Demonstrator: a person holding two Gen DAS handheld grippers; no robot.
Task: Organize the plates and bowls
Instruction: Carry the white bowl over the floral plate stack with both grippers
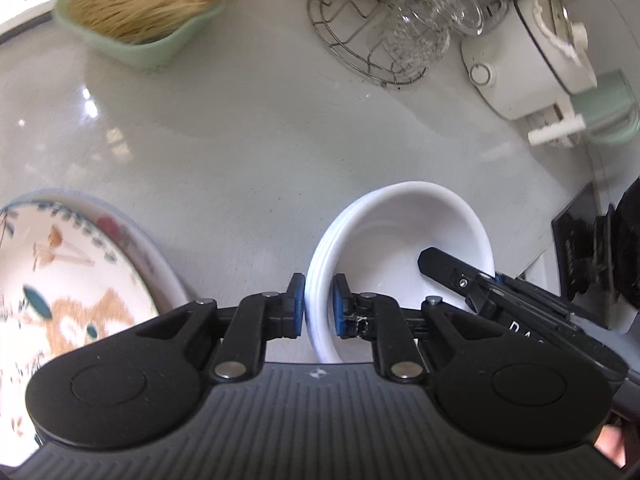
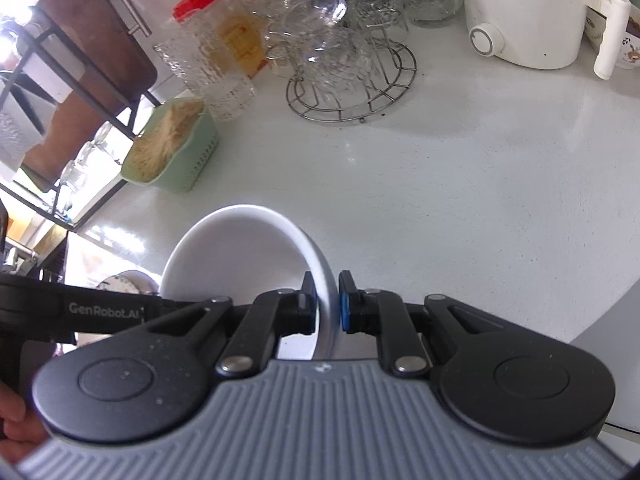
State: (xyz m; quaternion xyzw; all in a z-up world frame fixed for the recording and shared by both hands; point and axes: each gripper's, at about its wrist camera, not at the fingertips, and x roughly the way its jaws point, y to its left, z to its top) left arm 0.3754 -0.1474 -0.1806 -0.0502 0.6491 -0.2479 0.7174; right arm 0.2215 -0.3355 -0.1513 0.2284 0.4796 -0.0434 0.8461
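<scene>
A stack of white bowls (image 1: 400,232) is held above the white counter by both grippers. My left gripper (image 1: 319,308) is shut on the stack's left rim, one blue pad outside and one inside. My right gripper (image 2: 326,306) is shut on the right rim of the bowls (image 2: 240,256). The right gripper also shows in the left wrist view (image 1: 460,280) reaching into the bowl from the right. A patterned plate (image 1: 60,280) with an animal drawing lies at the lower left on another plate.
A green basket of straw-like fibres (image 1: 140,12) sits at the far left. A wire rack of glass cups (image 1: 392,28) and a white cooker (image 1: 528,60) stand at the back. A glass jar with a red lid (image 2: 208,40) and a dish rack (image 2: 60,120) stand left.
</scene>
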